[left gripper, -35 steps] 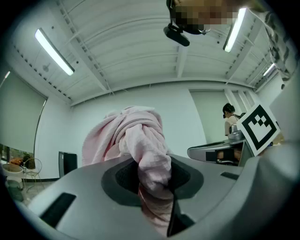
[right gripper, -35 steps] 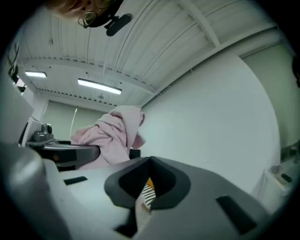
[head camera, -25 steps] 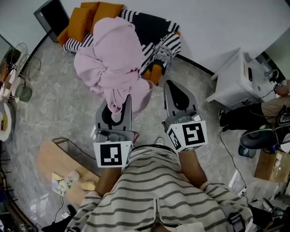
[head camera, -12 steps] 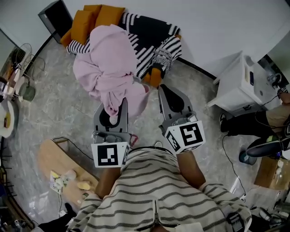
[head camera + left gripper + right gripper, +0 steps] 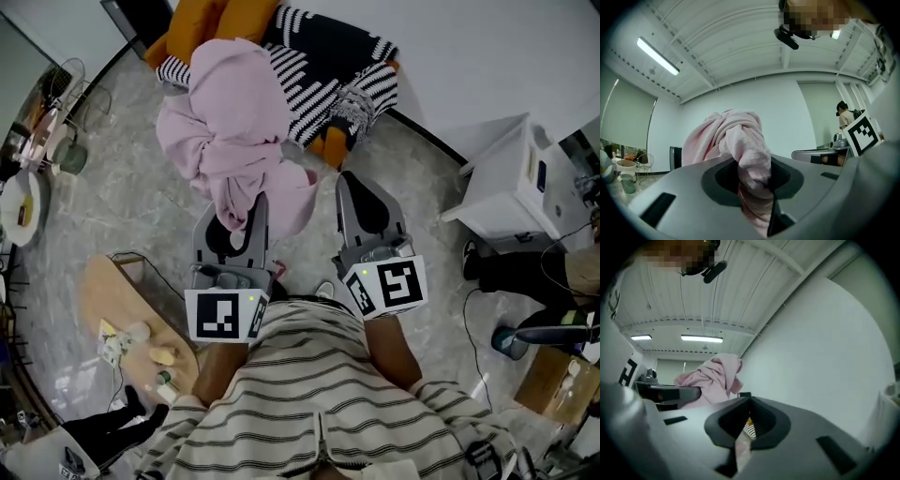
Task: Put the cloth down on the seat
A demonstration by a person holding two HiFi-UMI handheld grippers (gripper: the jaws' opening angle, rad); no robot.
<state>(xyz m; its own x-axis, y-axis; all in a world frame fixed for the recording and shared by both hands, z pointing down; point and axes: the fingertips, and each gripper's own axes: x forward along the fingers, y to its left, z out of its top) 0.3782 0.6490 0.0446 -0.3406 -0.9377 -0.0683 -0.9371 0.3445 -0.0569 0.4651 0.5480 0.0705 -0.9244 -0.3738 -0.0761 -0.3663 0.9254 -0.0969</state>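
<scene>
Head view first: cloth gripped on the left, not yet on the seat.

Head view: the pink cloth (image 5: 234,122) hangs bunched from the left gripper (image 5: 251,214), overlapping the seat's (image 5: 323,56) front edge; contact with the seat cannot be judged. The right gripper (image 5: 359,192) is just beside the cloth's lower fold. Left gripper view: jaws pinch a thick twist of cloth (image 5: 740,145) wedged deep in the left gripper (image 5: 757,187). Right gripper view: the right gripper's (image 5: 746,427) jaws are pressed nearly together, only a slit, nothing surely held. Risks: released this near the front edge, the bundle may slide to the floor; the wedged fold may snag on opening.
</scene>
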